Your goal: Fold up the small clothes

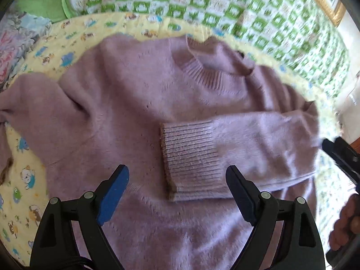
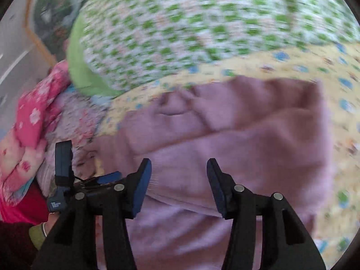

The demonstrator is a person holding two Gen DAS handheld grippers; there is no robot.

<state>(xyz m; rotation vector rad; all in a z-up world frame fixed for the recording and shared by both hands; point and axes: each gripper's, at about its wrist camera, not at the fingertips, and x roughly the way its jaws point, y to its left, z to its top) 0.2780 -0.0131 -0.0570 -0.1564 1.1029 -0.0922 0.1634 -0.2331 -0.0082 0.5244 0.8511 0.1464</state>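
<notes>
A lilac knitted sweater [image 1: 126,103] lies flat on a yellow cartoon-print sheet [image 1: 74,31], collar toward the far side. Its right sleeve is folded across the chest, and the ribbed cuff [image 1: 191,159] rests near the middle. My left gripper [image 1: 177,177] hovers open over the lower chest, just before the cuff, with nothing between its fingers. The other sleeve [image 1: 29,99] stretches out to the left. In the right wrist view the sweater [image 2: 247,148] is blurred. My right gripper [image 2: 178,171] is open above it and holds nothing. The left gripper [image 2: 108,177] shows at the lower left there.
A green-and-white checked quilt [image 1: 225,6] is heaped behind the sweater. Pink flowered clothes [image 2: 33,117] are piled at the left. A hand [image 1: 346,220] and the right gripper's body [image 1: 342,155] are at the right edge. A gold-framed picture [image 1: 324,4] hangs beyond the bed.
</notes>
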